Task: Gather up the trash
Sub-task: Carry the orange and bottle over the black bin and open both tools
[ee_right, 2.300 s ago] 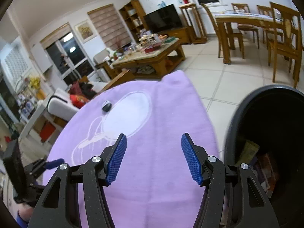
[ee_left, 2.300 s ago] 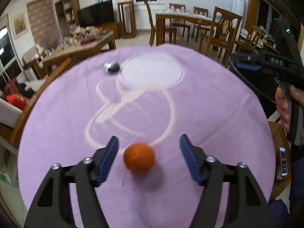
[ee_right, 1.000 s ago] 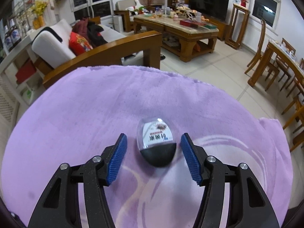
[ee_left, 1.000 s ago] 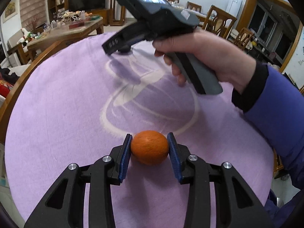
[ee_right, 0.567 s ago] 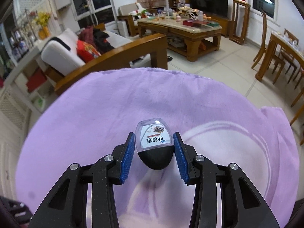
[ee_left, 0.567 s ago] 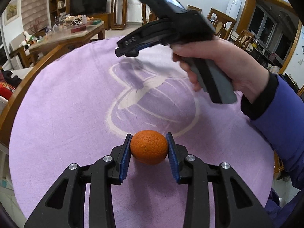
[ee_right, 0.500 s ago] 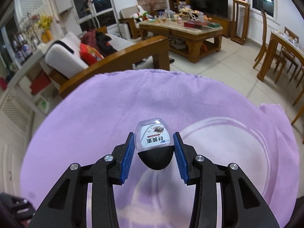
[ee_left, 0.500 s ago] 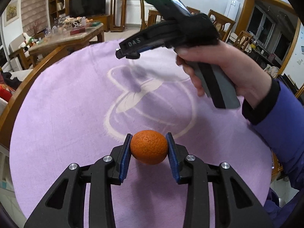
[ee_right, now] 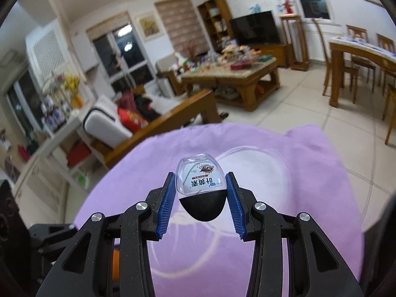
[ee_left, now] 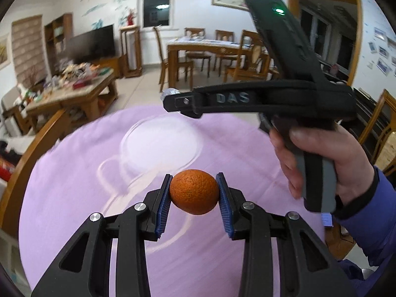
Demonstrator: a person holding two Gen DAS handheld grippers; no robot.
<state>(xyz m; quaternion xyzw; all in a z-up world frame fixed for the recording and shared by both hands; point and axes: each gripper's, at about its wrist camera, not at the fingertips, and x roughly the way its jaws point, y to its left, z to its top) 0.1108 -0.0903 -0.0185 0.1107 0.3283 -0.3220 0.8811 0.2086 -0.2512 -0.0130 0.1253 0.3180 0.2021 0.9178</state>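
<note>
Left wrist view: left gripper (ee_left: 193, 193) jaws pinching an orange (ee_left: 193, 191) dead centre, lifted off the purple worktop (ee_left: 74, 185). Right gripper (ee_right: 201, 193) jaws clamp a small plastic container (ee_right: 200, 182), long axis pointing away from them. No bin in frame, so can't tell which hand's closer.

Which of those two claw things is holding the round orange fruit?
The left gripper holds the orange; the right gripper clamps a small clear-topped container with a black base instead.

fuzzy purple cloth (ee_left: 74, 198), dimpled orange (ee_left: 193, 191)
</note>
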